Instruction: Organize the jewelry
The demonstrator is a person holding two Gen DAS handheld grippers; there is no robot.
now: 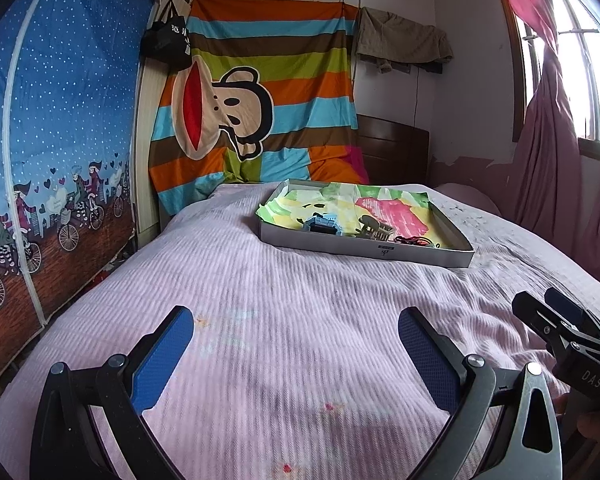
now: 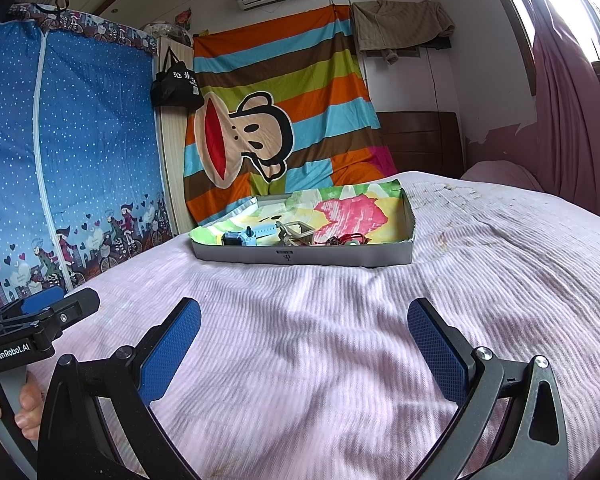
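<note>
A shallow grey cardboard tray [image 1: 364, 249] [image 2: 300, 258] lined with bright patterned paper lies on the bed ahead. Inside it, near the front wall, lie a light blue watch [image 1: 320, 225] [image 2: 246, 236], a grey hair claw clip [image 1: 374, 230] [image 2: 296, 232] and a tangle of red and dark jewelry [image 1: 414, 240] [image 2: 342, 239]. My left gripper [image 1: 296, 330] hovers open over the pink bedspread, well short of the tray, with nothing between its blue pads. My right gripper [image 2: 305, 324] is likewise open and empty, at a similar distance.
The pink ribbed bedspread [image 1: 260, 300] [image 2: 340, 320] covers the bed. A blue fabric wardrobe [image 1: 60, 140] stands on the left, a striped monkey sheet [image 1: 260, 100] hangs behind, and a pink curtain [image 1: 552, 140] and window are on the right. A hand [image 2: 24, 408] holds the left gripper's handle.
</note>
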